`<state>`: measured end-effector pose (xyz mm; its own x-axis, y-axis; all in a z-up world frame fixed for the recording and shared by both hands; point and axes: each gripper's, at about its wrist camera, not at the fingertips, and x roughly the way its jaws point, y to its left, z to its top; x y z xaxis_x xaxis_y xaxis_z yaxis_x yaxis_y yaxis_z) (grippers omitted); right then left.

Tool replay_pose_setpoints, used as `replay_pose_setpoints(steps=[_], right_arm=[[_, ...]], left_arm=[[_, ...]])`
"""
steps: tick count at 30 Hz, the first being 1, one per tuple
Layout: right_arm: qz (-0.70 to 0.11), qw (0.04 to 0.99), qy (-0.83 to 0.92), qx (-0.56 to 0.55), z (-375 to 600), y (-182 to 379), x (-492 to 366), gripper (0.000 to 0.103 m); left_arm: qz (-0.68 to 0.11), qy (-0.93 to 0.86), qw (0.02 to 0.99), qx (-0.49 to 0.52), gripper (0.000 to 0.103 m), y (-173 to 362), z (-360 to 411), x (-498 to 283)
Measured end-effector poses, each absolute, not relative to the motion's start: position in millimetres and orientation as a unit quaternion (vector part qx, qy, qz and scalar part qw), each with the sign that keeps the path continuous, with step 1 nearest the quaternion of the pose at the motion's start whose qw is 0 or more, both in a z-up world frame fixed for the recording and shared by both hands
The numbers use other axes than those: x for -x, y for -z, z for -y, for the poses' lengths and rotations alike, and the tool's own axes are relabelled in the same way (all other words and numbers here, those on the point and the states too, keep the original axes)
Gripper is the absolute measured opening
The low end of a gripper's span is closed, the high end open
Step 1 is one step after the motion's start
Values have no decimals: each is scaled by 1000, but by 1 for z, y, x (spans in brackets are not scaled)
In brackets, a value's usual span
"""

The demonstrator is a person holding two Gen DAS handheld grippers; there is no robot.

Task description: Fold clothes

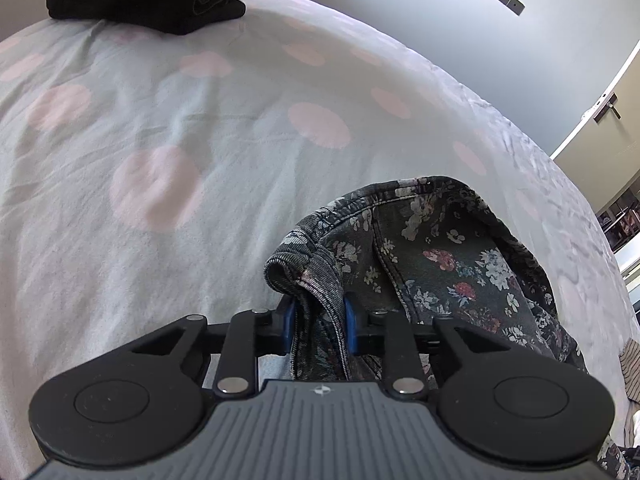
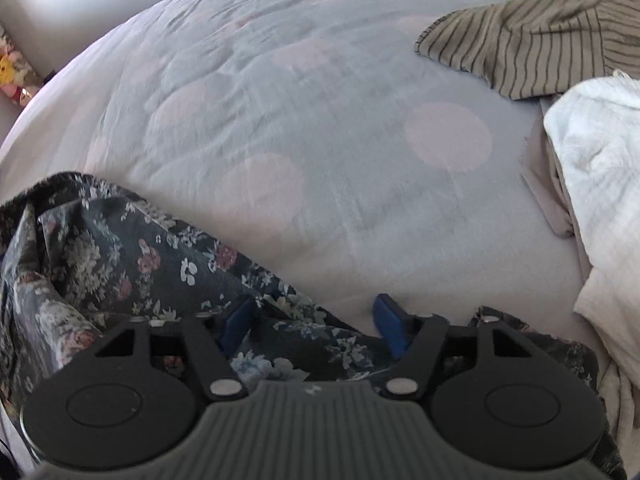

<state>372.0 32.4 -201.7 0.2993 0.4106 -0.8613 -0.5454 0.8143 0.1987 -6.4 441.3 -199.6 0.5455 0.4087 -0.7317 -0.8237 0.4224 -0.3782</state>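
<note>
Floral garment (image 1: pixel 452 256) lying crumpled on the polka-dot bedspread (image 1: pixel 180 152), near its front edge, dark denim-like cloth with stitched seams and a thick hemmed edge. Left gripper (image 1: pixel 319 320) closed on a bunched fold of that hem, blue fingers (image 1: pixel 349 320) pressing the cloth from both sides. Right gripper (image 2: pixel 316 328) down over another stretch of the same garment, fingers (image 2: pixel 390 330) standing apart with cloth between them but not yet pinched; a grip there cannot be claimed.

Likely soft and limp but somewhat weighty for its size, with stiffer ridges along seams and hem; no risk of breakage, little risk of slipping given the textured weave. Best held at the hemmed edge or a seam corner, where several layers give the fingers something thick to bite on; a single loose layer in the middle would probably sag and drag. Two holds well apart along one edge should let it be lifted and spread flat.

Elsewhere on the bed: folded black stack (image 1: pixel 148 0) at the far side, striped garment (image 2: pixel 532 48) and white cloth (image 2: pixel 600 152) heaped to the right, still unfolded
</note>
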Motion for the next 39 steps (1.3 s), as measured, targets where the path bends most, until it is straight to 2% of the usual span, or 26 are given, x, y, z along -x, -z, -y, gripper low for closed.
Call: replay_pose_setpoints(steps=[1,2,4,8,14,22,25,27,29,30,31,32,37,38,39], right_arm=[[-506,804,-305,73,-36,201,-370,25],[-500,804,-313,79,-39,200,-367,9],[-487,813,-309,85,-44,190,-364,3],[-440,837,-313,87,-49,148,-362,2],[-381,856,-325,130,-88,103,-374,1],[-361,855,-340,150,-184,112,-405,0],[-330,869,-321,182,-216,119,-413,0],[-360,859,-331,153,-220,123,-427,1],[-381,849,-340,135,-215,123,-431,9],[-393,843,-344,130,-211,124,-431,20],[-414,832,-348,121,-205,127,-430,44],[-435,822,-351,114,-200,130,-428,50],[-483,800,-330,137,-194,160,-409,55],[-486,798,-323,147,-195,167,-405,54],[-486,800,-310,166,-196,172,-402,48]], left_arm=[[-274,-388,797,373,27,197,-441,8],[-268,-389,800,371,27,193,-441,10],[-258,-392,810,353,26,179,-439,13],[-258,-393,826,310,25,145,-447,23],[-299,-408,829,237,25,102,-503,41],[-376,-454,789,173,24,97,-598,51],[-405,-450,777,174,24,117,-617,45],[-415,-444,779,155,24,129,-616,39],[-421,-439,781,144,25,138,-616,36],[-422,-437,782,142,25,141,-616,36],[-422,-435,782,144,25,144,-619,36],[-423,-433,782,146,25,146,-621,38],[-420,-434,781,155,25,144,-622,41],[-419,-436,782,153,25,141,-620,42],[-418,-437,783,148,25,136,-617,42]])
